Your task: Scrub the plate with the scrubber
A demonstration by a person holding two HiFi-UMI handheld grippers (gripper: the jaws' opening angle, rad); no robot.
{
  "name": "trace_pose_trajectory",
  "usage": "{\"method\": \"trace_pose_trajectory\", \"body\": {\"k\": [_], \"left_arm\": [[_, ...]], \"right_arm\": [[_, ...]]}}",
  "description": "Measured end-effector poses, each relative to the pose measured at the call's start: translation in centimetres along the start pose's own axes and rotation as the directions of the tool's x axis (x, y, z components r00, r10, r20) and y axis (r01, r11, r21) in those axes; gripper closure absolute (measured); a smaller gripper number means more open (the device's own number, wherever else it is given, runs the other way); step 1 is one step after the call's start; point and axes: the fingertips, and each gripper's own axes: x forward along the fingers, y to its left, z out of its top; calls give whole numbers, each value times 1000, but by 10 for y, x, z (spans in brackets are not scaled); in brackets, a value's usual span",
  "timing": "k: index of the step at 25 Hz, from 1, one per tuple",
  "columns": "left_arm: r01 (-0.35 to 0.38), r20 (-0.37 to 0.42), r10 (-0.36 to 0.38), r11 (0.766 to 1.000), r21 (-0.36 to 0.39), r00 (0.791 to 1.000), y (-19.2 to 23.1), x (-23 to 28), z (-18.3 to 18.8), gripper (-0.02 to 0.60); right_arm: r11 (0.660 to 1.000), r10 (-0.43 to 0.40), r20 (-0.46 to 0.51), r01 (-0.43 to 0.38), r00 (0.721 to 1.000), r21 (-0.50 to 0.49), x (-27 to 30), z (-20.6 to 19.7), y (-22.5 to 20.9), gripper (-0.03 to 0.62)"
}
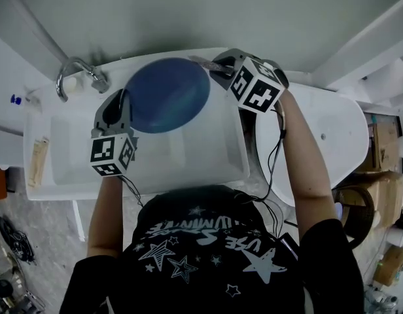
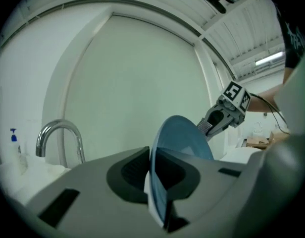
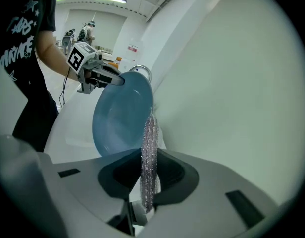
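Note:
A round blue plate is held tilted above the white sink. My left gripper is shut on the plate's left rim; in the left gripper view the plate stands edge-on between the jaws of that gripper. My right gripper is shut on a silvery mesh scrubber at the plate's upper right edge. In the right gripper view the scrubber hangs flat between the jaws of that gripper, touching or just short of the plate.
A chrome faucet rises at the sink's back left, with a small blue-capped bottle beyond it. A tan brush lies on the sink's left ledge. A white rounded fixture stands to the right, cardboard boxes past it.

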Motion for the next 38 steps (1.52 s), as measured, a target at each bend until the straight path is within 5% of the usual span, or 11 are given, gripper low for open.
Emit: {"method": "trace_pose_trajectory", "body": {"k": [7, 17, 25, 29, 33, 38], "left_arm": [[33, 53, -20, 970, -241, 998, 18, -1, -1, 551], [25, 131, 62, 819, -573, 989, 48, 3, 4, 551], [4, 153, 125, 763, -647, 980, 49, 19, 14, 555], [17, 159, 132, 714, -700, 978, 39, 27, 13, 555], [48, 165, 113, 671, -740, 980, 21, 37, 14, 555], [79, 158, 64, 651, -755, 985, 6, 46, 11, 555]], "right_arm": [[987, 28, 96, -43, 995, 158, -2, -8, 12, 513], [940, 56, 209, -122, 976, 317, 3, -12, 37, 513], [894, 57, 238, -156, 970, 421, 16, -8, 65, 513], [861, 71, 263, -193, 962, 471, 27, -1, 82, 512], [854, 96, 262, -215, 960, 473, 39, 10, 102, 513], [840, 138, 280, -262, 950, 475, 54, 23, 121, 512]]}}
